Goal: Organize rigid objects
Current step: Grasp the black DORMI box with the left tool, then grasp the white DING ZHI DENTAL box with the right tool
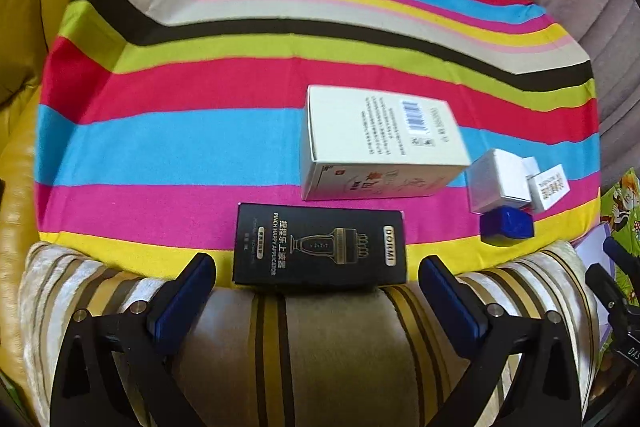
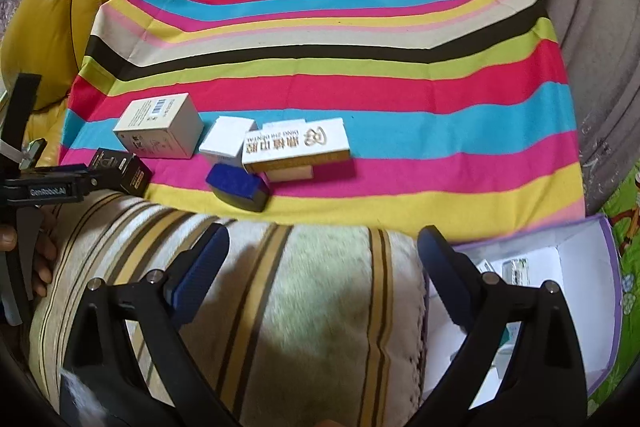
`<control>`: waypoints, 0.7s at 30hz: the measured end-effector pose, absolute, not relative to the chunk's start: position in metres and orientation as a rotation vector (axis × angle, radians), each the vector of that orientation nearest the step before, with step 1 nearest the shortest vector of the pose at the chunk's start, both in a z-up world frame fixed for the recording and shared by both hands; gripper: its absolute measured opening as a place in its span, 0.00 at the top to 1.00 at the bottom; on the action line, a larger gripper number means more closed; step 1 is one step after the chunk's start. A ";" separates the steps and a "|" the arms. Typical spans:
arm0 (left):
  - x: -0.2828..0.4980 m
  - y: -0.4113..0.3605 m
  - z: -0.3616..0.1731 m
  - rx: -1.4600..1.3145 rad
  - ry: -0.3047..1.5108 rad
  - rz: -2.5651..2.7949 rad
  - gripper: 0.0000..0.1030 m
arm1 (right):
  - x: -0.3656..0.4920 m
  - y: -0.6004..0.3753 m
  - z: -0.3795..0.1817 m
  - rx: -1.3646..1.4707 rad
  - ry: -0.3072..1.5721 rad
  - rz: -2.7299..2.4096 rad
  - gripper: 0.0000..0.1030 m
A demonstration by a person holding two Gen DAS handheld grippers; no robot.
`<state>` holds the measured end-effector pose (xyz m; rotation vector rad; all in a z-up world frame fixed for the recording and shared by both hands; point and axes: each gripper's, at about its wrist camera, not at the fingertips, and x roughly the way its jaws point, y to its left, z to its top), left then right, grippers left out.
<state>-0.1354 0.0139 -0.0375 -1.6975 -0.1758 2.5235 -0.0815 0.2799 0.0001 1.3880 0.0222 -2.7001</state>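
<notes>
left wrist view: black box (image 1: 320, 247) lies flat at the near edge of the striped cloth (image 1: 200, 147), just ahead of the left gripper (image 1: 318, 277), centred on the gap between its fingers (image 1: 192, 287).
long axis: runs side to side, across the gap, so a squeeze would likely land on the box's short ends.
left fingers: spread wide, nothing between them.
right wrist view: right gripper (image 2: 322, 259) also spread and empty, over the striped cushion (image 2: 320, 287); blue box (image 2: 238, 187) and white boxes (image 2: 296, 145) ahead.
nearer hand: left, judging by both views.
likely destination: open purple box (image 2: 580, 267) at right.
</notes>
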 end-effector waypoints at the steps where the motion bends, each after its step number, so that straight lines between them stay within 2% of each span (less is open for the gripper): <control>1: -0.137 0.014 -0.039 -1.703 -0.178 2.517 0.00 | -0.085 0.279 0.000 1.384 0.022 -2.694 0.06; 3: -0.140 0.013 -0.043 -1.712 -0.178 2.520 0.01 | -0.092 0.277 -0.002 1.386 0.024 -2.682 0.06; 7: -0.141 0.013 -0.047 -1.723 -0.172 2.509 0.14 | -0.103 0.273 -0.005 1.379 0.033 -2.660 0.06; 21: -0.130 0.011 -0.043 -1.669 -0.157 2.550 0.15 | -0.137 0.256 -0.017 1.379 0.123 -2.599 0.06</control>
